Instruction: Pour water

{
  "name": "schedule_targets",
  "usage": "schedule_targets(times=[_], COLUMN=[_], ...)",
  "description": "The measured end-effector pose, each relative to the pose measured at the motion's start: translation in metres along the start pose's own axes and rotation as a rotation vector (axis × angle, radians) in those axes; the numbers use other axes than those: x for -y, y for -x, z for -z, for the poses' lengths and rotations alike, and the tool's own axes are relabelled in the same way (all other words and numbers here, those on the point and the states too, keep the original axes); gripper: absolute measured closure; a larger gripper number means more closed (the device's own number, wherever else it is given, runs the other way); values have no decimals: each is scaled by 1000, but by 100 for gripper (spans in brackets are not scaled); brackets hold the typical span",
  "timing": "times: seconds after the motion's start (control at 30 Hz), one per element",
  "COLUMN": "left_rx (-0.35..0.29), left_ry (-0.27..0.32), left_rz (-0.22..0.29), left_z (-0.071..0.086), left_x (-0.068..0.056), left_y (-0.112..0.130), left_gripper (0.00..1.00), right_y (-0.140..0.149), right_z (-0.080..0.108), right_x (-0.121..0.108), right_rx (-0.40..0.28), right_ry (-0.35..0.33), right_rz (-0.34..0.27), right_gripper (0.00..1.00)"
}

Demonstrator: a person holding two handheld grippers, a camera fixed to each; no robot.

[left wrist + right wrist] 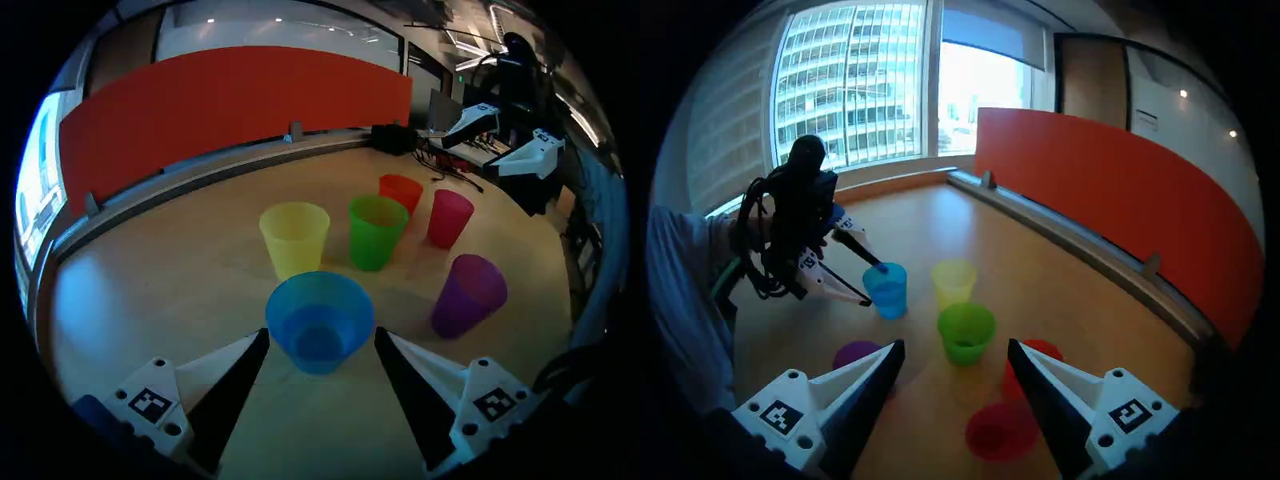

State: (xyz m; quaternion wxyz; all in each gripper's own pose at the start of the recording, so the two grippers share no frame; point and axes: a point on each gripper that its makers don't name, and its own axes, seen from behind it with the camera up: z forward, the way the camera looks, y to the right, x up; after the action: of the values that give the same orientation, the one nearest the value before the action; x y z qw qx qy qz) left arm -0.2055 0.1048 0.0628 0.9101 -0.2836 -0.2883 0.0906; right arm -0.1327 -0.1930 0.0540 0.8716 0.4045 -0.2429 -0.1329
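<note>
The left gripper (320, 334) has its jaws spread wide; the translucent blue plastic cup (320, 320) stands upright between the two fingertips, and the white fingers (216, 368) end just beside its wall on either side; whether they touch it I cannot tell. In the right gripper view the same left gripper (874, 284) is level above the table, its tips reaching the near side of the blue cup (886, 290); a grey-blue sleeve (680, 304) shows behind it. The inside of the blue cup looks darker low down; whether that is water I cannot tell.

The right gripper (954, 346) is also spread apart with nothing between its fingers; the translucent green plastic cup (966, 332) stands just beyond its tips.

Around the blue cup on the light wooden table (160, 304): a yellow plastic cup (294, 236) just behind it; the green one to the right of that; an orange-red cup (400, 192) and a pink-red cup (448, 216) farther back; a purple cup (470, 292) to the right; all are upright and apart from one another.

A long orange-red partition panel (224, 104) runs along the table's far edge; tall windows (848, 88) fill the wall behind the left gripper.
</note>
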Motion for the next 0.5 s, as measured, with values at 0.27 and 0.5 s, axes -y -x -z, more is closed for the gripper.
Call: schedule_targets(times=[0.27, 0.5], left_rx=[15, 18], left_ry=[-8, -17], left_rz=[-22, -35], left_z=[-10, -17], left_x=[3, 5], left_y=[-3, -6], left_gripper=[2, 2], right_y=[2, 2], right_z=[-10, -19], right_x=[-3, -5], right_rx=[14, 22], right_ry=[-3, -8], right_rz=[-2, -1], right_gripper=[0, 0])
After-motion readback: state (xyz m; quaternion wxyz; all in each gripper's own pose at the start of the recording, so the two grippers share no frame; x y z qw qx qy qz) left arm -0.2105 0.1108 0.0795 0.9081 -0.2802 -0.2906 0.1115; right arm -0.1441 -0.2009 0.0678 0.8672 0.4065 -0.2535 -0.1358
